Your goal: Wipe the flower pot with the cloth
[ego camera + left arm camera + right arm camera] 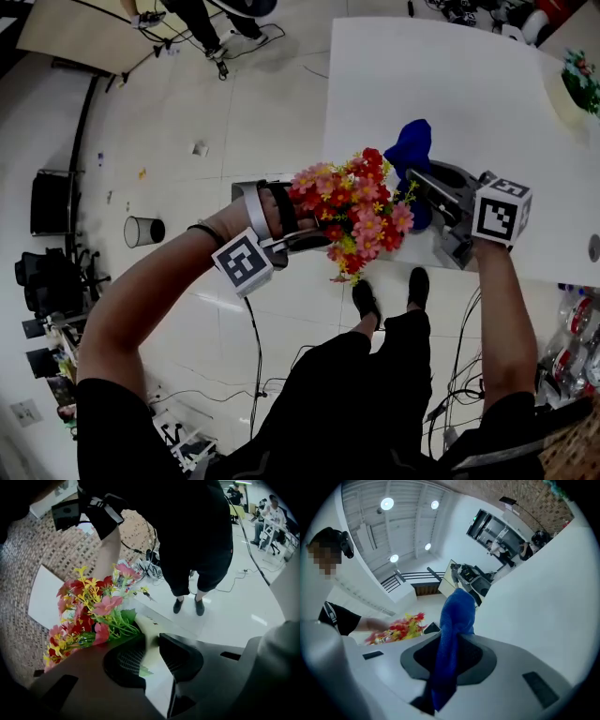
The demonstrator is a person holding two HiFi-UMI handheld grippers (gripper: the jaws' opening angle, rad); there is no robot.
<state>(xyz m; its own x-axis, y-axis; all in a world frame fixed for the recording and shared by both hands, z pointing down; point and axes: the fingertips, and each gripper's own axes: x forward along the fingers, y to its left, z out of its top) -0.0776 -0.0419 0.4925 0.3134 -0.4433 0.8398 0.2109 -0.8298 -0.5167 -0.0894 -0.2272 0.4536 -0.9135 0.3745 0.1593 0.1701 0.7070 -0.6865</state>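
Note:
A bunch of red, pink and yellow artificial flowers (354, 211) stands in a cream flower pot (149, 637), held in the air just off the white table's (450, 84) near edge. The blooms hide the pot in the head view. My left gripper (314, 227) is shut on the pot's rim, one jaw inside and one outside, as the left gripper view (152, 653) shows. A blue cloth (412, 145) sticks up out of my right gripper (427, 187), just right of the flowers. In the right gripper view the cloth (454, 620) is pinched between the jaws (447, 656).
A second potted plant (579, 80) stands at the table's far right edge. On the tiled floor to the left are a small waste bin (142, 231) and a black chair (47, 202). Cables (255, 356) trail beside the person's shoes (366, 302).

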